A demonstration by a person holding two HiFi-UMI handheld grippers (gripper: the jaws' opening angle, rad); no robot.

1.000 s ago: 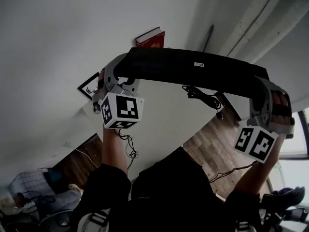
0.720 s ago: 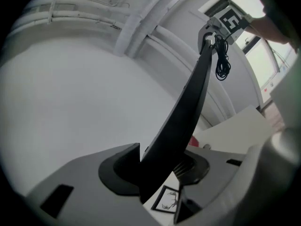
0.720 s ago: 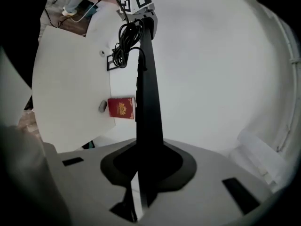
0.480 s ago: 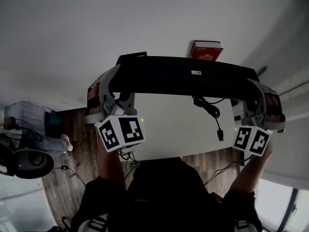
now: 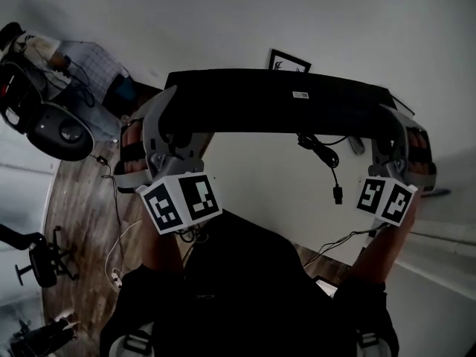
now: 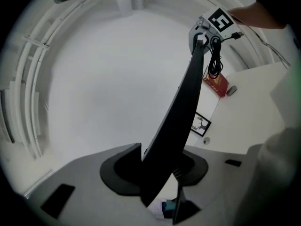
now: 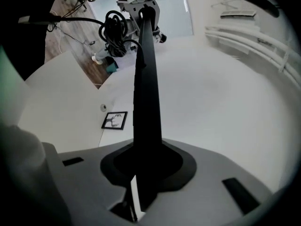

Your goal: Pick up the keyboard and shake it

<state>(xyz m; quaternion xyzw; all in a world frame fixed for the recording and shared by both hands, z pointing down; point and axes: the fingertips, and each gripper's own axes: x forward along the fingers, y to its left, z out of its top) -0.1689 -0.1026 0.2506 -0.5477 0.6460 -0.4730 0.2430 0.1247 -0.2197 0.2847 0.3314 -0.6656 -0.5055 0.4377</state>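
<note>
The black keyboard (image 5: 275, 103) is lifted off the table and held about level in front of me, underside with a small white label towards the head view. My left gripper (image 5: 172, 110) is shut on its left end and my right gripper (image 5: 390, 121) is shut on its right end. In the left gripper view the keyboard (image 6: 178, 112) runs edge-on from my left gripper (image 6: 160, 173) to the far right gripper (image 6: 202, 34). In the right gripper view the keyboard (image 7: 146, 93) runs from my right gripper (image 7: 143, 173) to the left gripper (image 7: 143, 8). Its bundled cable (image 5: 321, 155) dangles below.
Below the keyboard lies a white table (image 5: 260, 192) with a small framed picture (image 5: 289, 61) at its far side. A red book (image 6: 215, 84) lies on the table. Wooden floor (image 5: 74, 199) with cables, a round dark device (image 5: 63, 129) and chairs lies to the left.
Both grippers have swung round with the keyboard still held between them. The room behind has turned: the red book has left the head view and the framed picture and the left floor have come in.
</note>
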